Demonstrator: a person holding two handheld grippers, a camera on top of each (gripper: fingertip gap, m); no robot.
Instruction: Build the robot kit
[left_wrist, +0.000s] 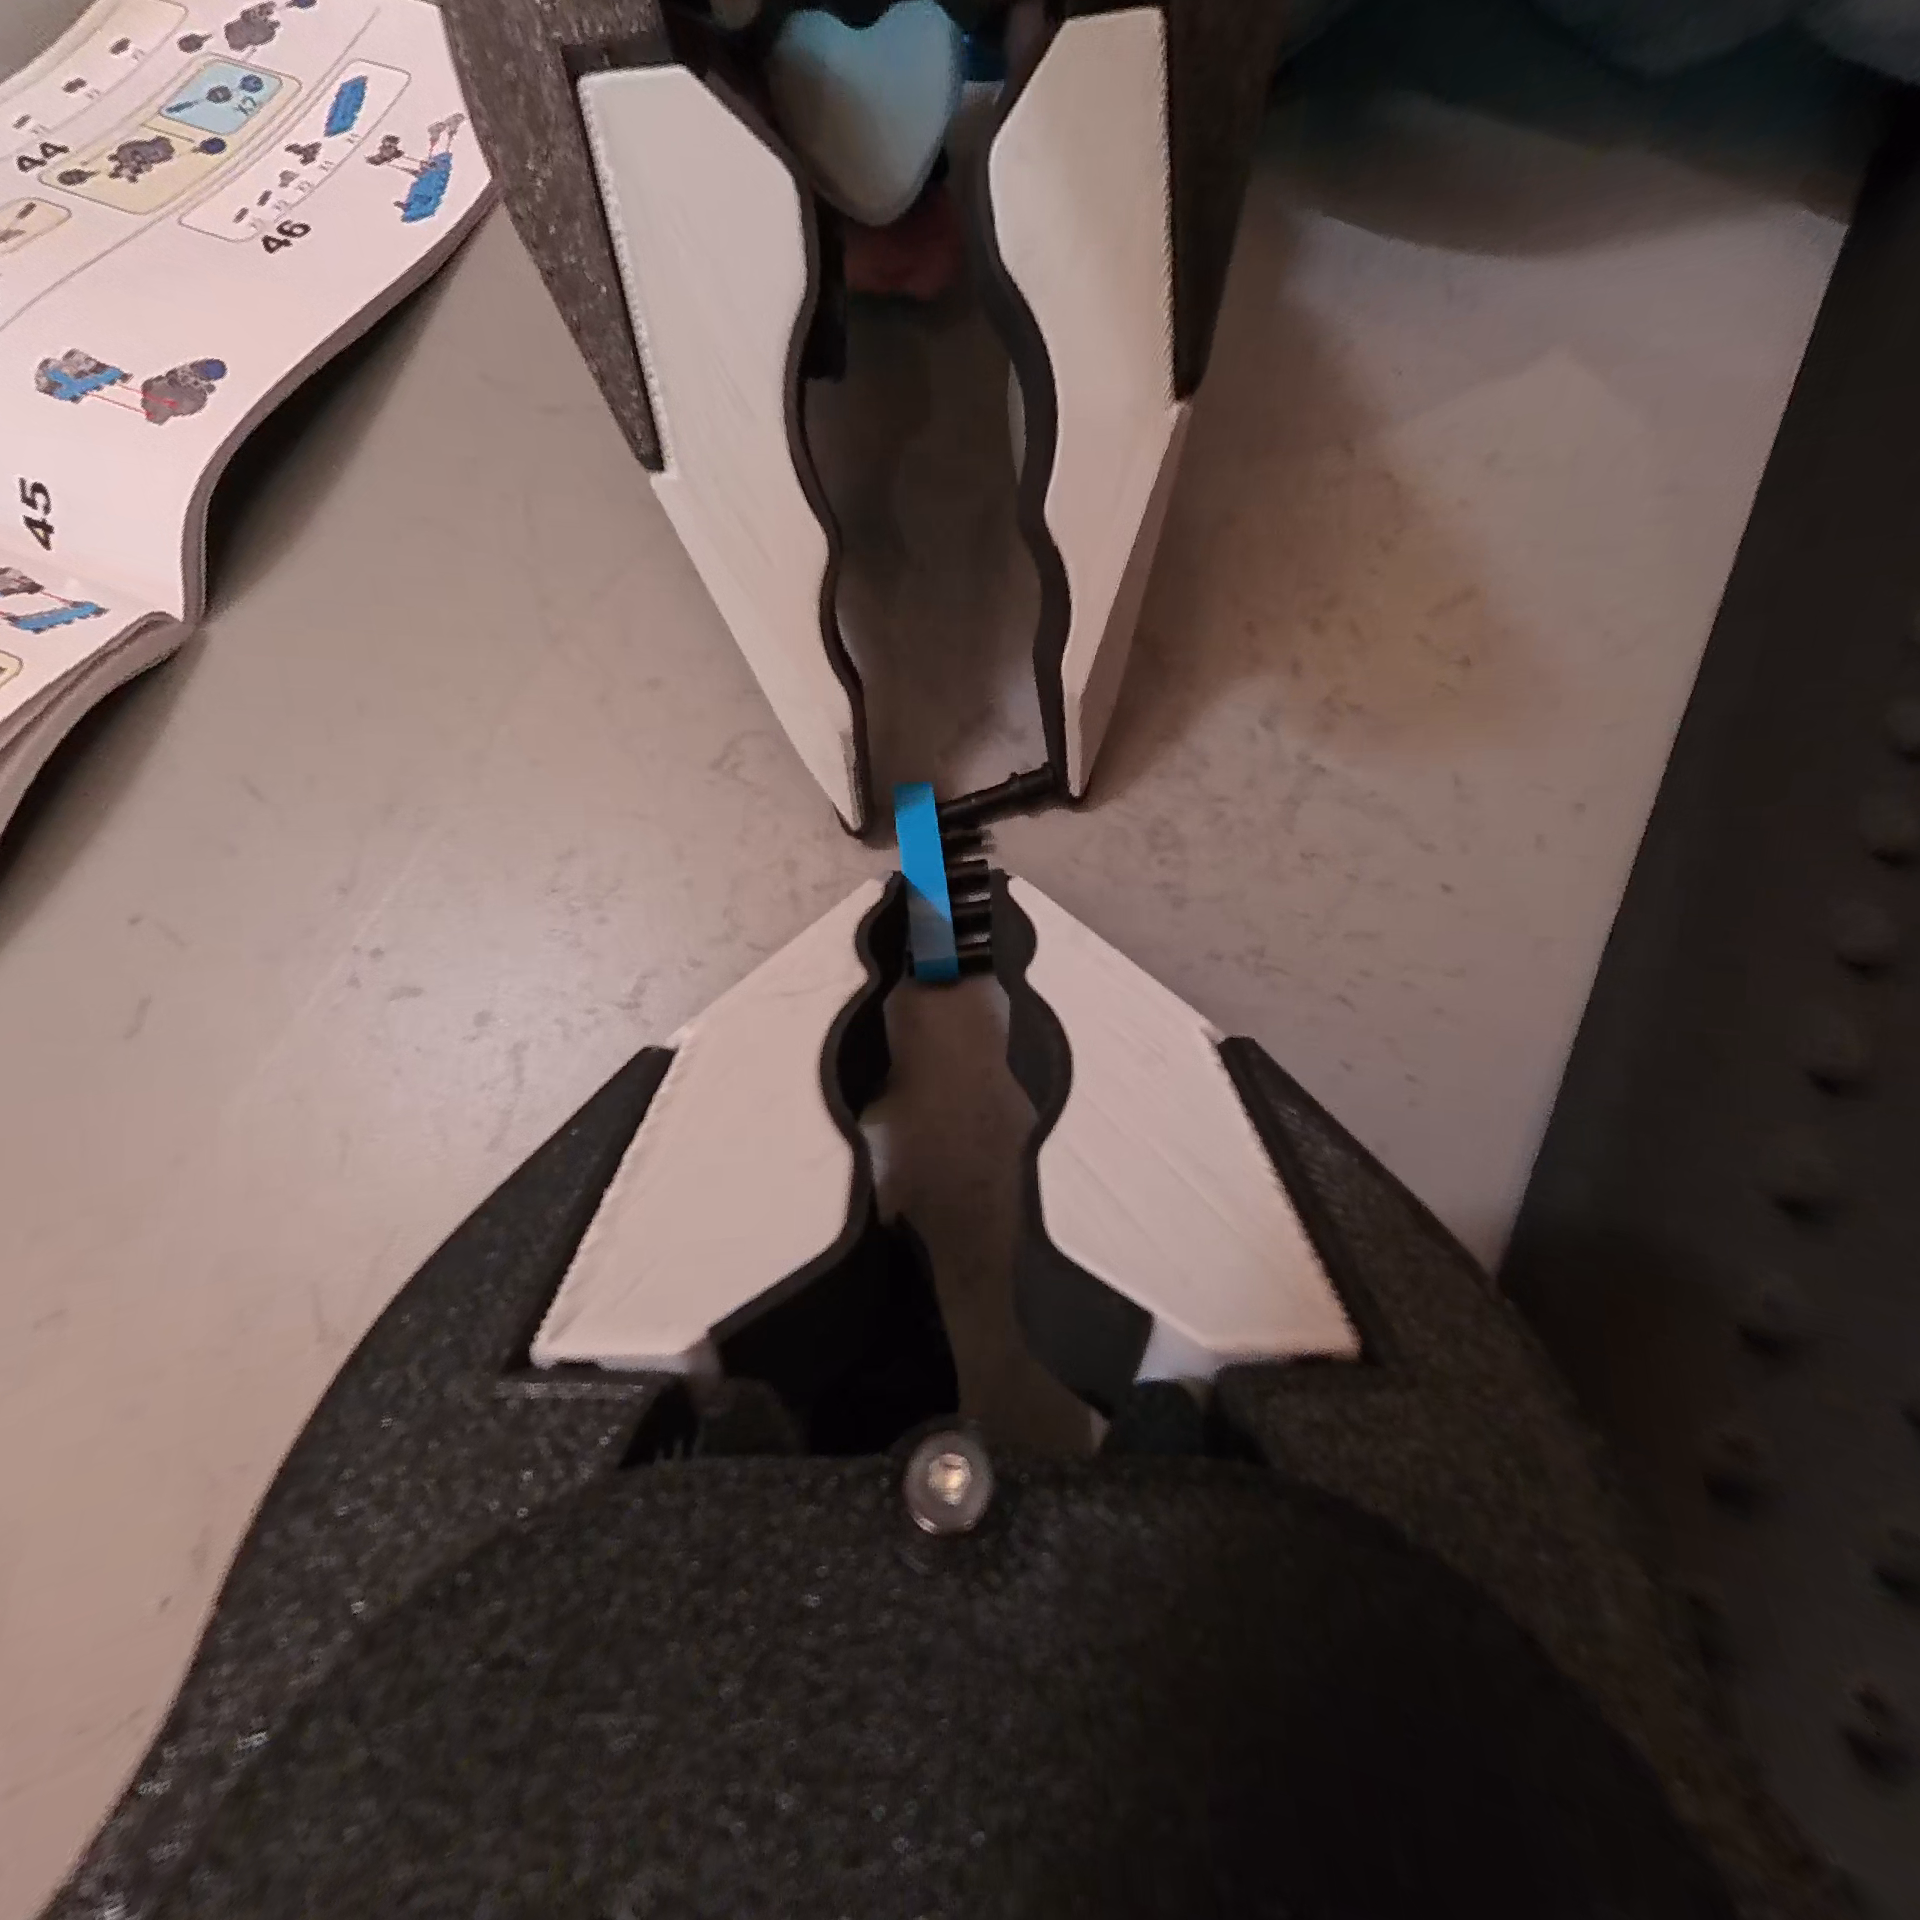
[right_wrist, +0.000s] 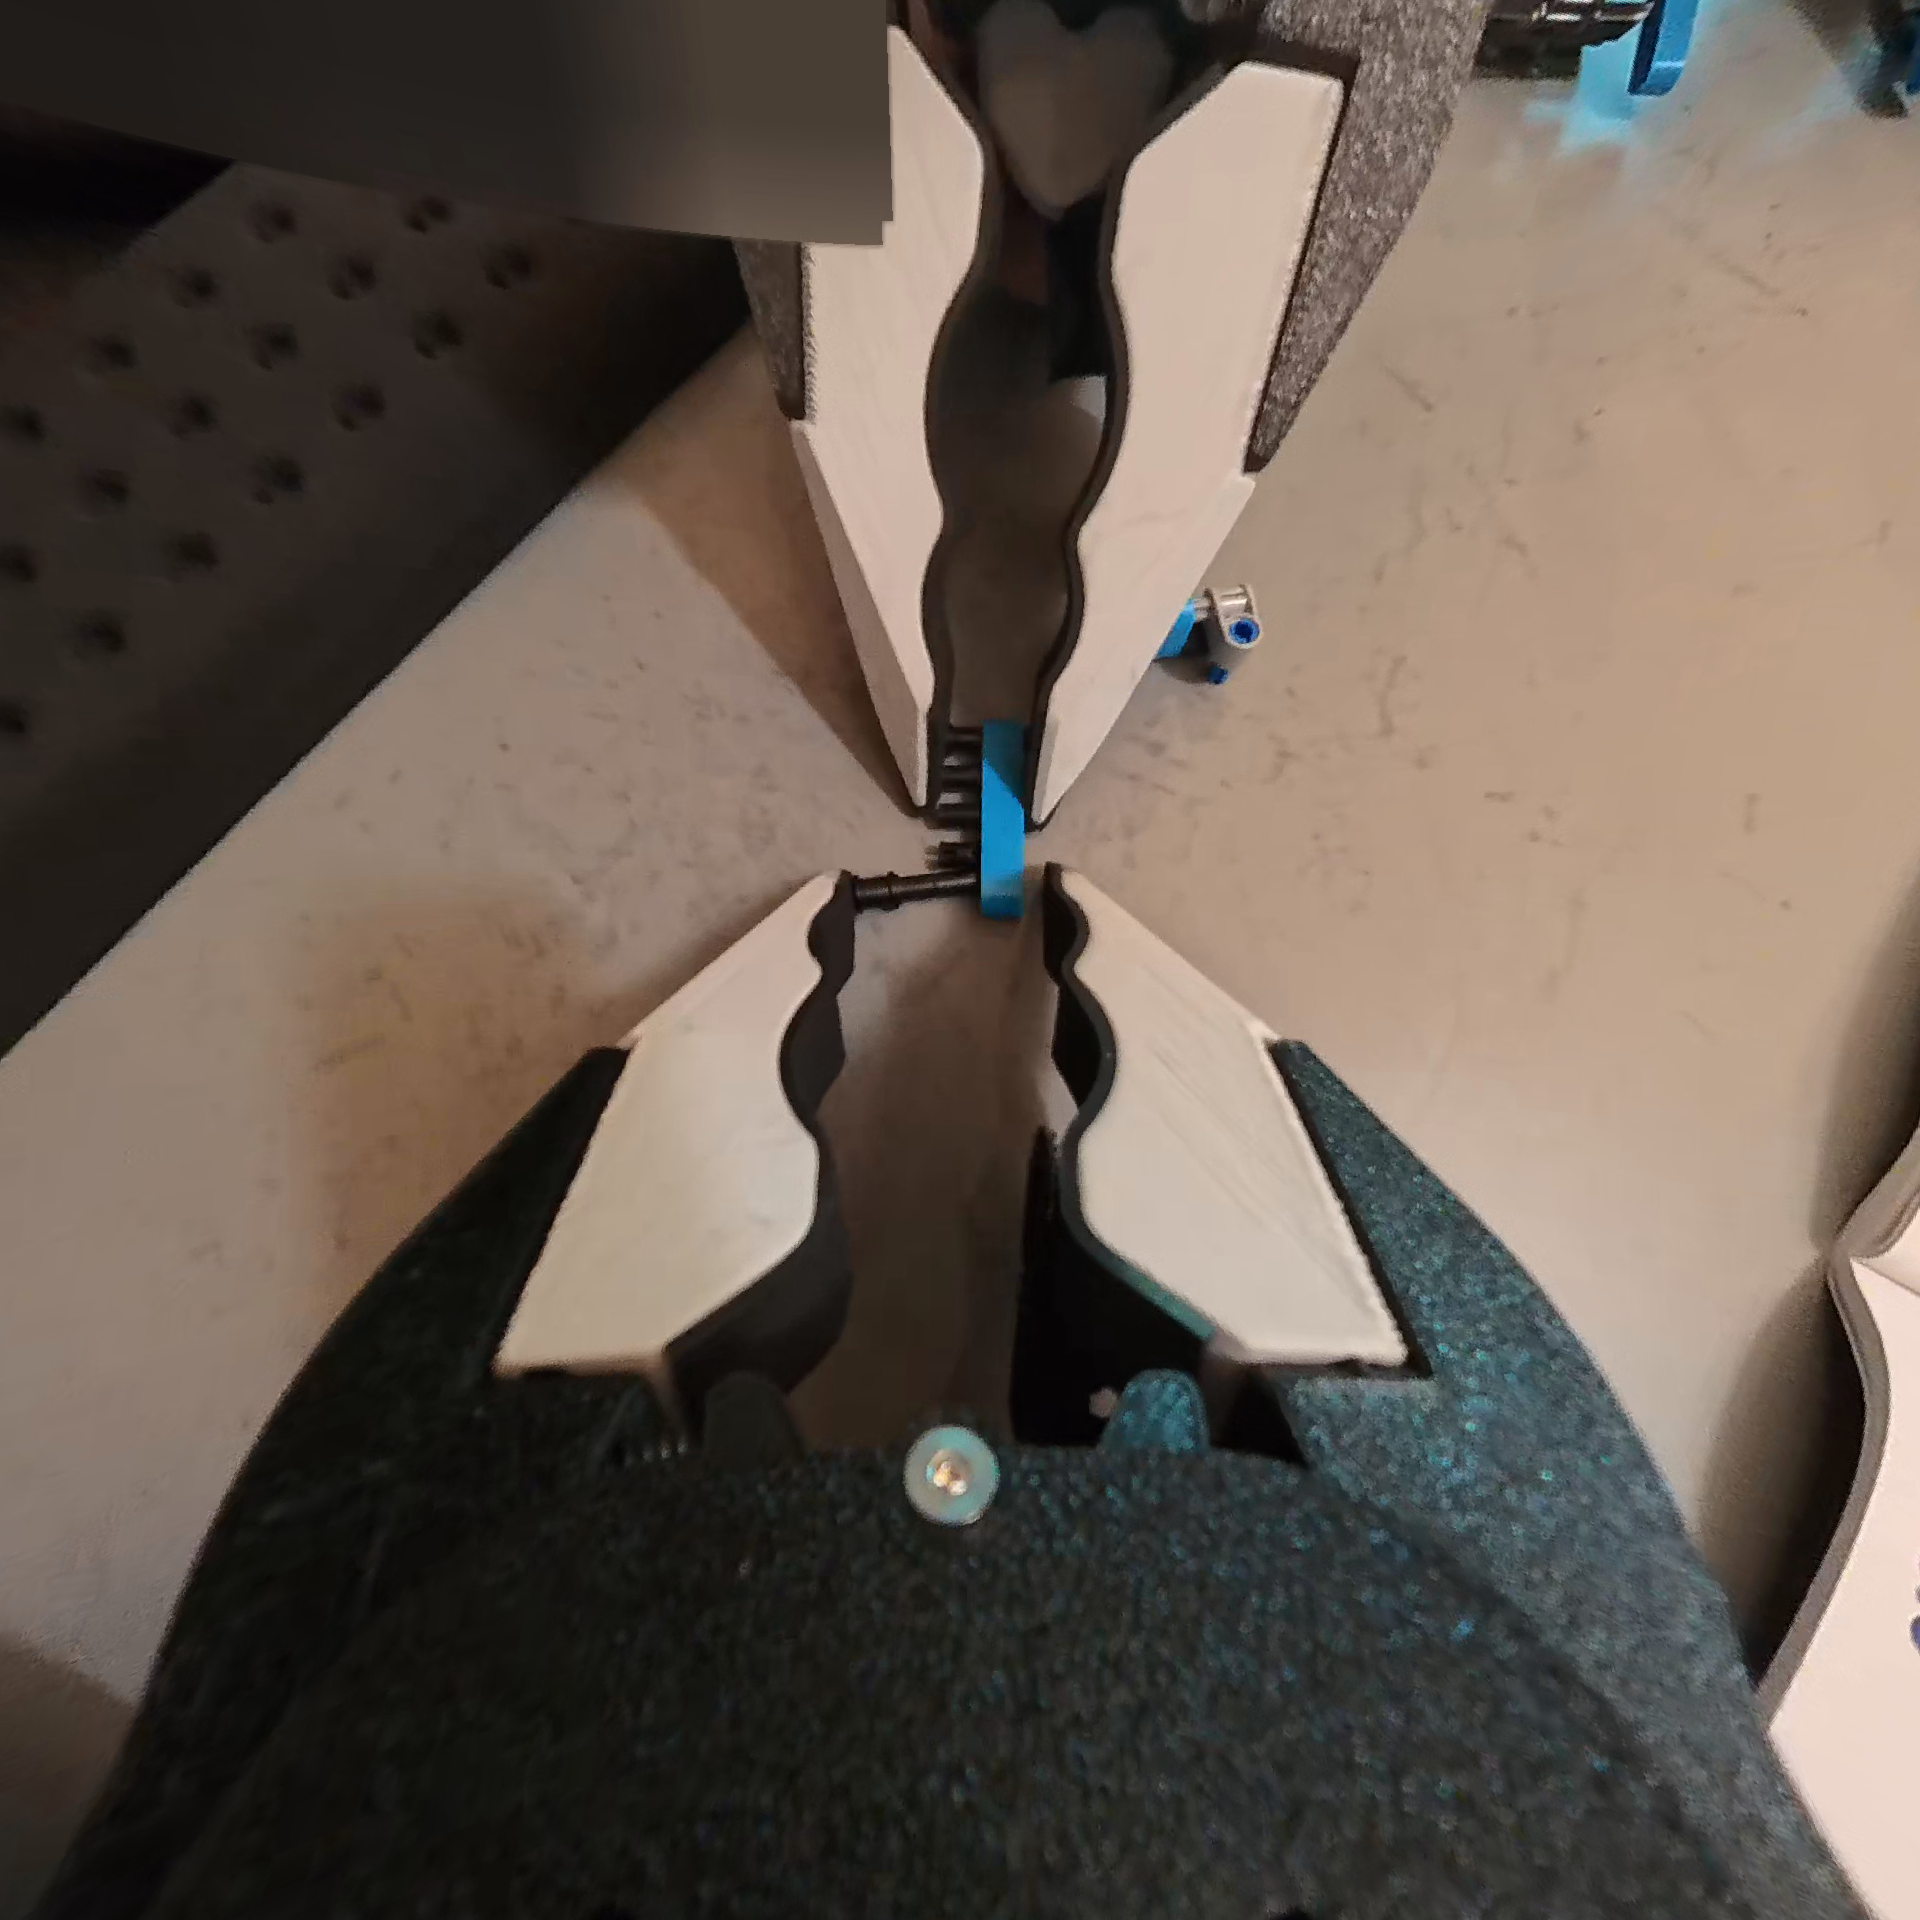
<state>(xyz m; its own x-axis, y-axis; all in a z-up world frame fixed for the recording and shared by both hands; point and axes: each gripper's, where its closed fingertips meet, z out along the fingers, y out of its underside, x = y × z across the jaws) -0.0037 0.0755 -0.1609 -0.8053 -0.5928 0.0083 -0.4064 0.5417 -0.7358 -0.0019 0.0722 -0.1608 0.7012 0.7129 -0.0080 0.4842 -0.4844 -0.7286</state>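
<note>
Two grippers meet tip to tip on one blue beam (left_wrist: 925, 883), held just above the table (left_wrist: 416, 935).
The left gripper (left_wrist: 940, 904) pinches the lower end of the beam; a row of short black pins (left_wrist: 971, 904) sits in the beam's side. The right gripper (right_wrist: 940, 883) stands half spread around the beam's other end: one finger touches the head of a long black pin (right_wrist: 914, 890) only partly seated, while firm clamping cannot be confirmed. Beyond lie an open booklet (left_wrist: 156, 312) and a loose blue-grey part (right_wrist: 1216, 629).
</note>
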